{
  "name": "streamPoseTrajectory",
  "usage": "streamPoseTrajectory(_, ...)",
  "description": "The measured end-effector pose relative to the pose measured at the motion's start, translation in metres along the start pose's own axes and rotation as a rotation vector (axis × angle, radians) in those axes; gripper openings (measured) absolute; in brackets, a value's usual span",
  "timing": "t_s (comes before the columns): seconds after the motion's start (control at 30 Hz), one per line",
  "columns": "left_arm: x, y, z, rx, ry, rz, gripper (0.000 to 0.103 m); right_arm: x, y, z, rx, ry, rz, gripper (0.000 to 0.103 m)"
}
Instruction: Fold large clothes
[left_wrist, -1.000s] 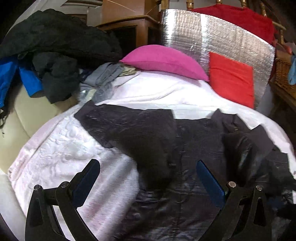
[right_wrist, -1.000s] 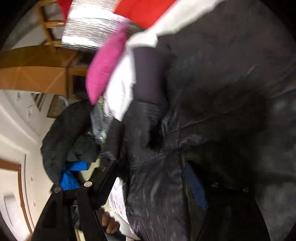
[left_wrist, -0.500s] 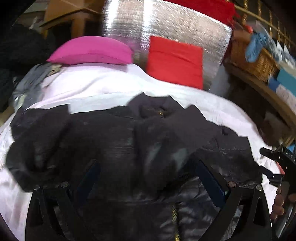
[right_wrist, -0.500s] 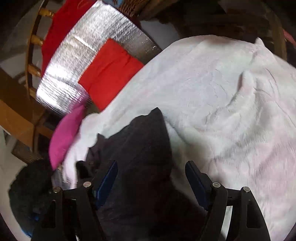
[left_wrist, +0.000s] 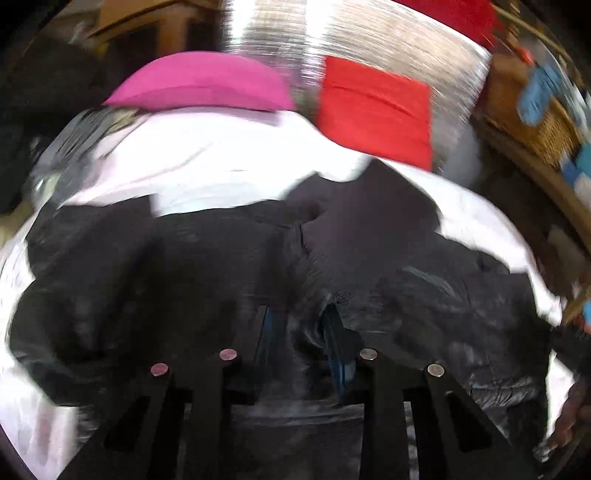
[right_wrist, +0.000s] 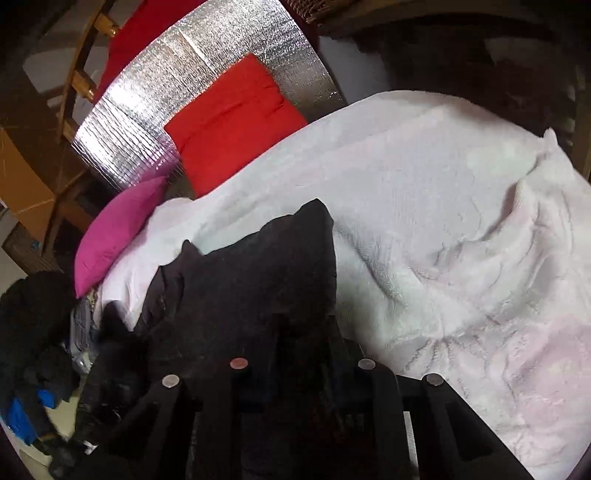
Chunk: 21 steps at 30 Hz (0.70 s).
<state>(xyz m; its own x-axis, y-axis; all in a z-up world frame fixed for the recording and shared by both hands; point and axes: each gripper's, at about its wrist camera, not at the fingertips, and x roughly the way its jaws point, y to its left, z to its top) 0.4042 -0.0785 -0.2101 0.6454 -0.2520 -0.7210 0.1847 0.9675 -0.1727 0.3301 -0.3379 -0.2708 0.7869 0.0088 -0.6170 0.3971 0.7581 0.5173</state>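
A large black jacket (left_wrist: 184, 266) lies spread across a white blanket (left_wrist: 221, 158) on a bed. My left gripper (left_wrist: 299, 328) sits low over the jacket's middle. Its jaws are closing, and a bunched ridge of shiny black fabric is pinched between the blue pads. In the right wrist view the jacket (right_wrist: 266, 266) reaches up to a pointed corner over the blanket (right_wrist: 443, 221). My right gripper (right_wrist: 306, 332) is down at the jacket's right part, its jaws closing with black cloth pressed between the dark fingers. The left wrist view is motion-blurred.
A pink pillow (left_wrist: 203, 85) and a red cushion (left_wrist: 373, 110) lean against a silver foil panel (left_wrist: 369, 37) at the bed's head. A wicker basket (left_wrist: 535, 110) stands right of the bed. Dark and blue clothes (right_wrist: 33, 325) are heaped on the left. A person's hand (left_wrist: 576, 417) shows at the right edge.
Both grippers' jaws went from wide apart to nearly together, each with jacket fabric now between the pads. The left gripper moved in over the jacket's middle; the right settled at its right part.
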Motion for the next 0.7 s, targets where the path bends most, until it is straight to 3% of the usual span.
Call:
streamPoseTrajectory(0.07,-0.014,0.031,0.001,-0.045,-0.001,0.041,0.035,0.008,-0.001,-0.002,-0.013,0.026,-0.053,0.025)
streamPoseTrajectory(0.13,-0.023,0.054,-0.001,-0.06,0.004,0.073,0.074,0.012,-0.003,-0.003,0.005,0.054,-0.07,0.025)
streamPoseTrajectory(0.17,-0.03,0.067,-0.002,-0.078,0.001,0.084,0.077,0.008,-0.005,-0.002,0.016,0.053,-0.059,0.025)
streamPoseTrajectory(0.3,-0.046,0.104,-0.002,-0.136,-0.02,0.041,0.078,-0.017,-0.001,0.002,0.021,0.007,-0.043,0.028)
streamPoseTrajectory(0.43,-0.06,0.139,0.011,-0.183,-0.078,0.118,0.078,-0.031,0.01,-0.002,0.002,-0.03,-0.036,0.038)
streamPoseTrajectory(0.47,-0.064,0.15,0.012,-0.205,-0.093,0.15,0.078,-0.035,0.015,-0.004,-0.011,-0.049,-0.031,0.046)
streamPoseTrajectory(0.5,-0.07,0.168,0.013,-0.241,-0.114,0.189,0.078,-0.037,0.022,-0.007,-0.028,-0.062,-0.021,0.067)
streamPoseTrajectory(0.53,-0.075,0.182,0.014,-0.276,-0.127,0.201,0.079,-0.042,0.027,-0.009,-0.045,-0.079,-0.008,0.072)
streamPoseTrajectory(0.63,-0.079,0.226,0.017,-0.411,-0.148,0.211,0.082,-0.061,0.054,-0.021,-0.138,-0.184,0.047,0.073)
streamPoseTrajectory(0.7,-0.07,0.254,0.016,-0.518,-0.141,0.21,0.083,-0.06,0.072,-0.028,-0.198,-0.193,0.066,0.072)
